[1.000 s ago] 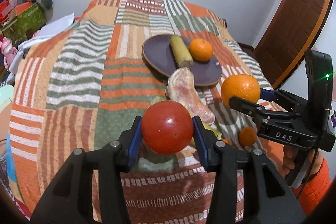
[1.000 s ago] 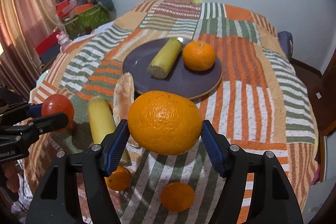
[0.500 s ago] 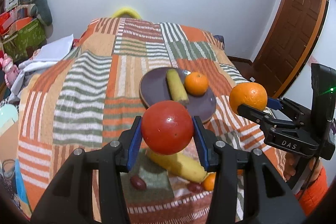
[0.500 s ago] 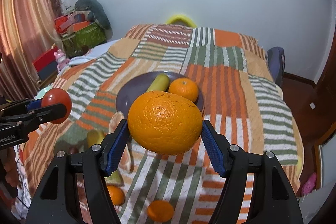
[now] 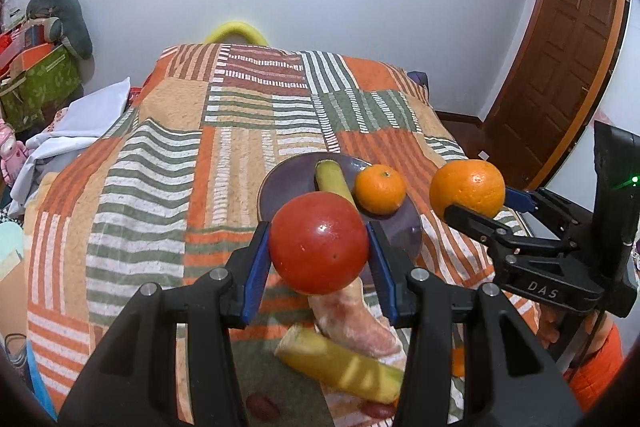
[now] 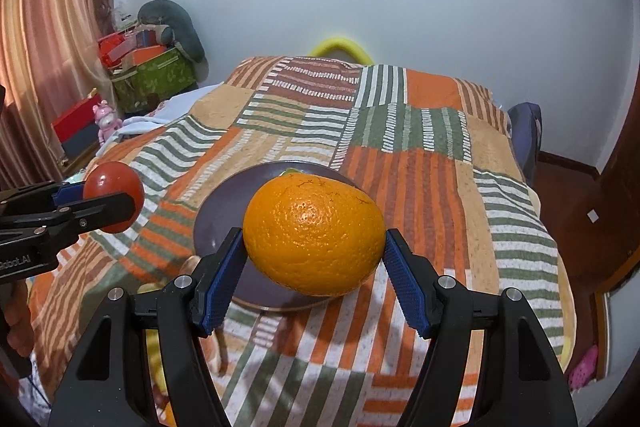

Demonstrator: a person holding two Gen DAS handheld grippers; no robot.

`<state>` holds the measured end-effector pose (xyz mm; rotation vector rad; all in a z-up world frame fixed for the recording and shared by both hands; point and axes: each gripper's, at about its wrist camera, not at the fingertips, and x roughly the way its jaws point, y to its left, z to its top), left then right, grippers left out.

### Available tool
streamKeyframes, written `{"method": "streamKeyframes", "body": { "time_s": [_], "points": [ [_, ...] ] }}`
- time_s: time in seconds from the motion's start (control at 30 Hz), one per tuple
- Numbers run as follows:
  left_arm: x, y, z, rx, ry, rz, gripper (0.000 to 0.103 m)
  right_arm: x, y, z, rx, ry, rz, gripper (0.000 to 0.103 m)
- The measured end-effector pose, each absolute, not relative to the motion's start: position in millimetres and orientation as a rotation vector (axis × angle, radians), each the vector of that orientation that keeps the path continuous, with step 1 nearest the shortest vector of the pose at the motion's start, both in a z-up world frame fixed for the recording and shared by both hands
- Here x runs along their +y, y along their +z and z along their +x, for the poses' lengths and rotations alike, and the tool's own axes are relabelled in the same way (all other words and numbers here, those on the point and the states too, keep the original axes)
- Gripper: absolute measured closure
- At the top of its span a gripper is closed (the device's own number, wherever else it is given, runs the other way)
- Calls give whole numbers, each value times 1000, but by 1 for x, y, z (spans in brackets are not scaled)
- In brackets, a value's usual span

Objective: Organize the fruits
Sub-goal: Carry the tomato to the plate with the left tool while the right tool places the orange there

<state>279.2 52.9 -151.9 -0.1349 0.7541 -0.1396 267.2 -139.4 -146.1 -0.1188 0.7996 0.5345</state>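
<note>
The left gripper is clamped on a round red tomato, held above the patchwork-quilted bed. At 3 o'clock from it, the right gripper is closed around a large orange. Beneath them, a dark purple round plate carries a yellow banana piece and a small tangerine, which touch. At the tomato's 6 o'clock, a peeled pink citrus segment and another yellow banana piece lie on the quilt.

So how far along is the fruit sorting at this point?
Partly done. The plate already holds a small orange and a banana. In hand: the left tool grips a tomato, the right tool a large orange. Left on the bedspread: another banana, a peeled citrus piece.
</note>
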Motion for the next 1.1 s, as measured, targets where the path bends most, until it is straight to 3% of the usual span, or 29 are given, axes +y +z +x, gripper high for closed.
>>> {"method": "streamKeyframes", "body": {
  "time_s": [0.57, 1.1],
  "points": [
    [59, -196, 351, 859, -159, -174, 57, -120, -179, 295, 856, 564, -144, 37],
    [56, -231, 373, 935, -125, -169, 57, -111, -203, 296, 918, 606, -189, 36]
  ]
}}
